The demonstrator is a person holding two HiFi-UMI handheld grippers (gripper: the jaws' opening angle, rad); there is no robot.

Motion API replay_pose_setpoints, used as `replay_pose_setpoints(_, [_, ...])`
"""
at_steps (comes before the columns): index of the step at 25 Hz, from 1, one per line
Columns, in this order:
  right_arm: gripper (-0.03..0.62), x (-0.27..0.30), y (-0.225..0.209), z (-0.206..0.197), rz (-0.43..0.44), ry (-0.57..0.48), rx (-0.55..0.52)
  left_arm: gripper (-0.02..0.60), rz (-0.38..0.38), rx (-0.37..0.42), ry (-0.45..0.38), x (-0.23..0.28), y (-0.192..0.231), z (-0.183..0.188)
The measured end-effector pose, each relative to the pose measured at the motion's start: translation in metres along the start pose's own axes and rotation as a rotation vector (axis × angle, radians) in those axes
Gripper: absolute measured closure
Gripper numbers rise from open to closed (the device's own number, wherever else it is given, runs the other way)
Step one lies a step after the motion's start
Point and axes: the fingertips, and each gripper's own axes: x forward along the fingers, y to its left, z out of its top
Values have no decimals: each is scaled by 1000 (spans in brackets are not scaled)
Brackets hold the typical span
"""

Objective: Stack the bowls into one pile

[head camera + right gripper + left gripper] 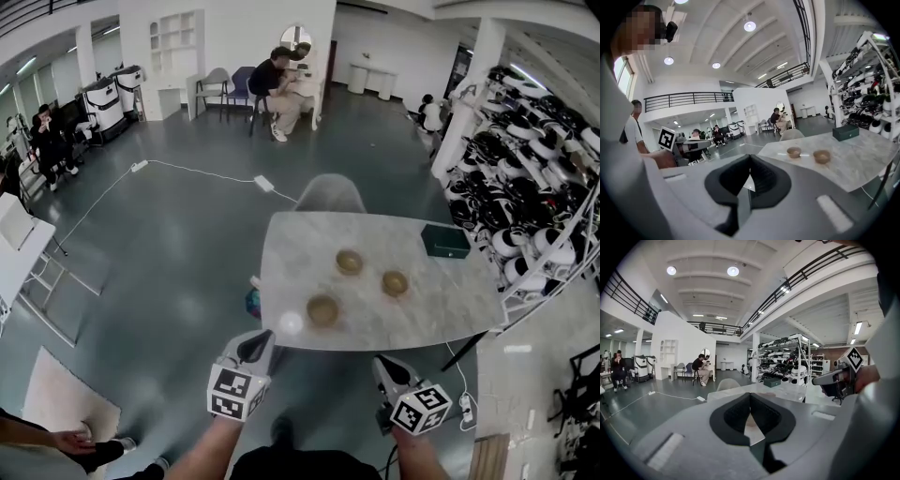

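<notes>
Grey-floored hall with a pale marble table [422, 314] at centre of the head view, an empty chair [330, 194] drawn up to its far edge. On the table stand three small brown bowls, well apart from one another and unstacked: the near bowl [322, 309] close to the near edge toward the left corner, the far bowl [350, 262] about mid-table, and the right bowl [395, 282] just right of centre; they appear empty, though they show small at this range. A dark green box [444, 241] sits by the far right corner. Short of the near edge, the left gripper [256, 343] has its jaws fully together with nothing between them; the right gripper [383, 365], beside it, is likewise closed and empty. Neither touches the table or a bowl.
</notes>
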Motion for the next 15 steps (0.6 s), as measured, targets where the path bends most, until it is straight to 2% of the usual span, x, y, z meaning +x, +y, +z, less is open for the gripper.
replay_pose_setpoints(3, [591, 29, 4, 7, 13, -2, -10, 571, -1, -4, 2, 13, 23, -1])
replay_pose_setpoints(8, [591, 51, 4, 13, 20, 2, -3, 571, -17, -9, 15, 32, 36, 1])
replay_pose_setpoints(15, [591, 75, -37, 19, 16, 9, 28, 571, -32, -11, 59, 72, 35, -3])
